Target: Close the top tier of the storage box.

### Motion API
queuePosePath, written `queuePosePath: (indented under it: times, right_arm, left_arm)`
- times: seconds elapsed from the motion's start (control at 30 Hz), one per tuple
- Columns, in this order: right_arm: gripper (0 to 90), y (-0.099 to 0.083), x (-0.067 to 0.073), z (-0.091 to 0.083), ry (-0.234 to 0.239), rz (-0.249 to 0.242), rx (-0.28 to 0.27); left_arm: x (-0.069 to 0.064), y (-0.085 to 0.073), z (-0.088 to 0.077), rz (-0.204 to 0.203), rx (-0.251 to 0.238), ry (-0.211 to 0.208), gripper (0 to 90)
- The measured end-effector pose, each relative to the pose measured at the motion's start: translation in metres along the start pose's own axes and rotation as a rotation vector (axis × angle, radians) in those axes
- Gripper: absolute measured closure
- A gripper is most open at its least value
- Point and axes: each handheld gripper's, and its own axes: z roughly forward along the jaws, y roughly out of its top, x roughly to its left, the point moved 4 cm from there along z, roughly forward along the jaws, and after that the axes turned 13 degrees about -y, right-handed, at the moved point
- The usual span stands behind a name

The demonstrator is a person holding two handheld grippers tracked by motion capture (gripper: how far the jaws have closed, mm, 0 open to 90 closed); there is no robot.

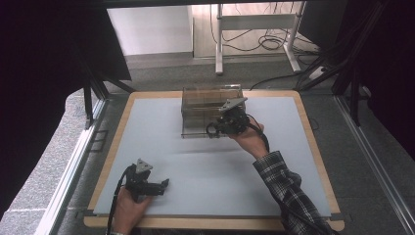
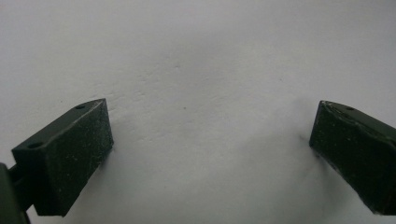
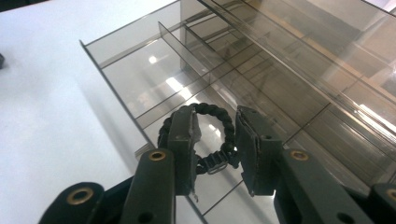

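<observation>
Left gripper low over bare counter, released. Right gripper slackly around black braided bracelet, pads not pressing. Bracelet a woven loop with clasp, hanging over smoky clear organizer, near front wall. Long axis unclear.

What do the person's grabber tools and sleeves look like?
Both tongs are black. The left tongs have blocky speckled pads, a grey three-cornered plate on top and a trailing black cable. The right tongs have long arms with brass-ringed holes. The right forearm wears a dark plaid sleeve.
</observation>
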Motion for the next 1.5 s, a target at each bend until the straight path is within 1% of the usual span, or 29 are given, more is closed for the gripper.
queuePosePath:
  times: [0.13, 0.27, 0.53, 1.1, 1.23, 1.5]
  right_arm:
    - [64.4, 0.0, 0.002, -0.004, 0.018, -0.004, -0.003]
    - [62.0, 0.0, 0.005, -0.007, 0.024, -0.02, -0.007]
    - [57.5, -0.003, 0.009, -0.013, 0.038, -0.03, -0.008]
    - [48.2, -0.013, 0.019, -0.022, 0.076, -0.045, -0.019]
    - [46.2, -0.015, 0.021, -0.025, 0.092, -0.034, -0.029]
    - [41.5, -0.018, 0.025, -0.027, 0.105, -0.046, -0.039]
  left_arm:
    - [0.0, 0.0, 0.0, 0.0, 0.0, 0.0, 0.0]
    - [0.0, 0.0, 0.0, 0.0, 0.0, 0.0, 0.0]
    - [0.0, 0.0, 0.0, 0.0, 0.0, 0.0, 0.0]
    - [0.0, 0.0, 0.0, 0.0, 0.0, 0.0, 0.0]
    - [0.0, 0.0, 0.0, 0.0, 0.0, 0.0, 0.0]
    - [0.0, 0.0, 0.0, 0.0, 0.0, 0.0, 0.0]
